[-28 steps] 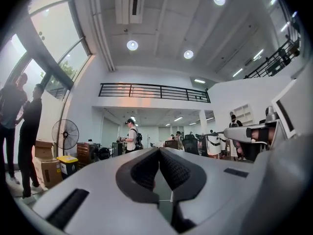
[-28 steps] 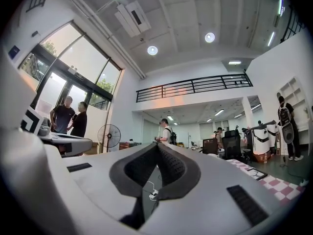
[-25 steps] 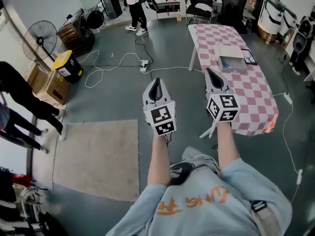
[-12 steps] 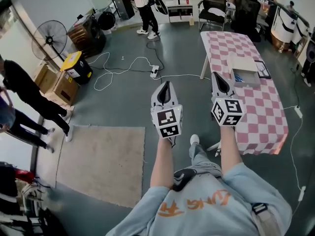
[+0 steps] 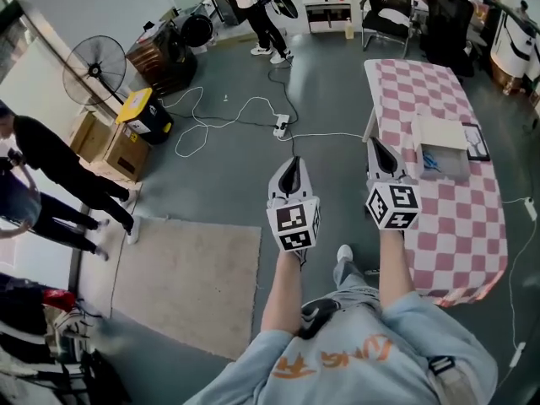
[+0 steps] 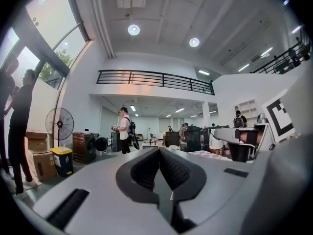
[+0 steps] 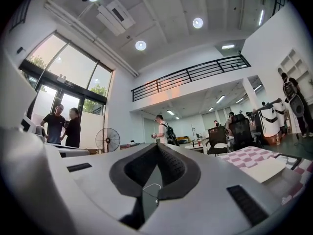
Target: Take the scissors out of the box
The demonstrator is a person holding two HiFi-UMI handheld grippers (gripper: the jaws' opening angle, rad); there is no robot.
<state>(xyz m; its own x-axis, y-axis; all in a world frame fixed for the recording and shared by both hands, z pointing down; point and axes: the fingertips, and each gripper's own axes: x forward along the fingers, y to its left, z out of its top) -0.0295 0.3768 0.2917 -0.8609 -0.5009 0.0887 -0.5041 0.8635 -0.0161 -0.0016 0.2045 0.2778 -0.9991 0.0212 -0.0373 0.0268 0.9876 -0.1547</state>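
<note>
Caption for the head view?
Left gripper and right gripper, both shut, held near the checkered table bearing the open box.

**Matt plastic, draped cloth, smooth floor**

The left tool [image 5: 292,165] and right tool [image 5: 377,148] have matt, pale-grey plastic shells. Their pads [image 6: 145,170] are dark and finely ribbed. The surface [image 5: 439,226] is draped in a soft pink-and-white checked cloth [image 5: 418,83]. The box [image 5: 440,132] looks like plain white card. The floor [image 5: 219,175] is smooth grey with a dull sheen, and the rug [image 5: 186,281] is matt beige.
</note>
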